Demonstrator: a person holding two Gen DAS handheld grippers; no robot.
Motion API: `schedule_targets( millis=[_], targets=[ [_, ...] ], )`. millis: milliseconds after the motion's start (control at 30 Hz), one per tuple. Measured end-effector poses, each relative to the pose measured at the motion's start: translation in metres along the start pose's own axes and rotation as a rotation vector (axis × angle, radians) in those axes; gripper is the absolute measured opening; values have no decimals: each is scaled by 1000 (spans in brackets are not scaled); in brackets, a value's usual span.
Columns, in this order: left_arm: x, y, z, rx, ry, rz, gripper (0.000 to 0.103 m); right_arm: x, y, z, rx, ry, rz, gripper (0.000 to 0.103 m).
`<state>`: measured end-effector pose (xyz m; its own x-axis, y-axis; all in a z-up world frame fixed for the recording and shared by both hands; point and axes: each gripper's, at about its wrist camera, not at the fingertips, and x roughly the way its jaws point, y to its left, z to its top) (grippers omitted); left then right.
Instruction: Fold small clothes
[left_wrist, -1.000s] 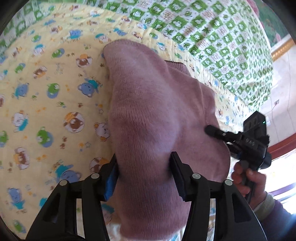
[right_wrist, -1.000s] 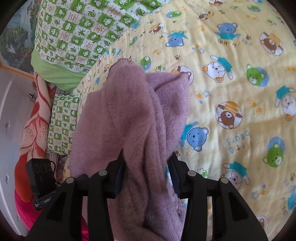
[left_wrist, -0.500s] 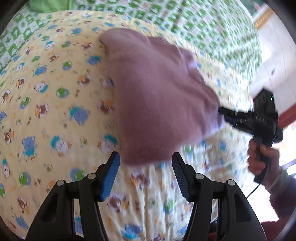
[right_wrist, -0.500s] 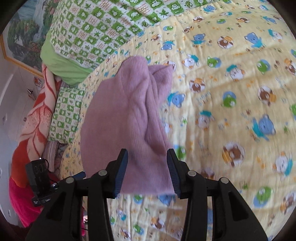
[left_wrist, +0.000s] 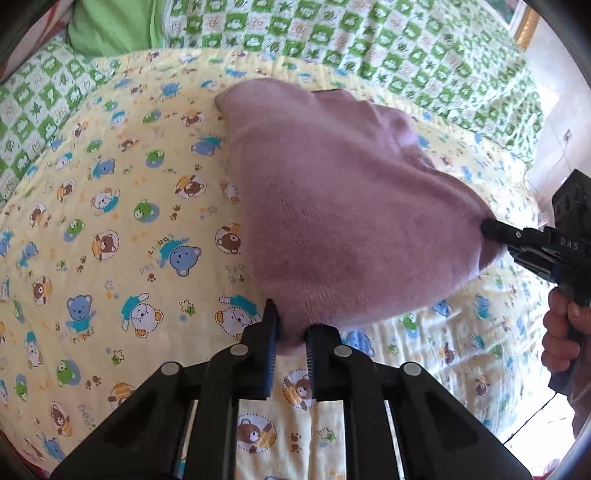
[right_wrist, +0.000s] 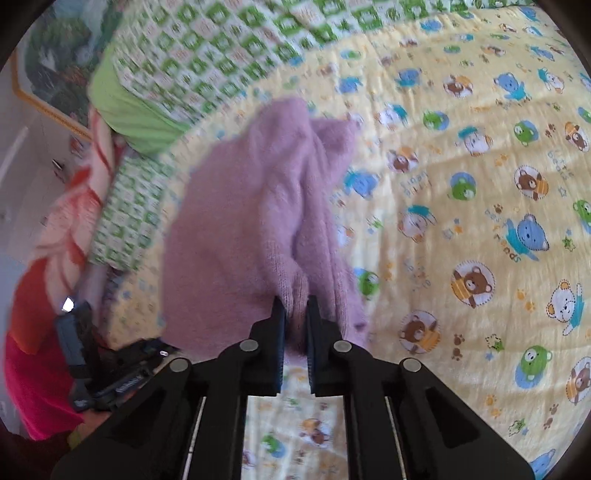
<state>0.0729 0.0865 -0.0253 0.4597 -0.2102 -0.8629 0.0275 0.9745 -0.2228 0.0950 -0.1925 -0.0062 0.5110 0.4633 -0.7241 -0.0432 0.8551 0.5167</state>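
A small mauve knitted garment lies folded on the yellow bear-print quilt. My left gripper is shut on its near edge. My right gripper is shut on the garment's near edge on the other side. In the left wrist view the right gripper shows at the right, pinching the garment's right corner, with the hand below it. In the right wrist view the left gripper shows at the lower left, blurred.
A green-and-white checked blanket and a green pillow lie beyond the quilt. Red and orange cloth sits at the left in the right wrist view. The bed edge and bright floor are at the right.
Both grippers let go of the garment and pulled back, then came in and shut again on its near edges. The garment now lies flatter on the quilt.
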Motion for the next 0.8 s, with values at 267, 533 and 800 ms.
schedule_targets(
  millis=[267, 533, 800],
  targets=[
    [21, 11, -17, -35, 74, 11, 10, 27, -24, -13, -2, 85, -133, 9],
    [2, 19, -19, -54, 100, -31, 19, 27, -16, -15, -44, 119, -194, 11],
    [-37, 15, 39, -55, -50, -81, 21, -4, 37, 21, -161, -61, -179, 28]
  ],
)
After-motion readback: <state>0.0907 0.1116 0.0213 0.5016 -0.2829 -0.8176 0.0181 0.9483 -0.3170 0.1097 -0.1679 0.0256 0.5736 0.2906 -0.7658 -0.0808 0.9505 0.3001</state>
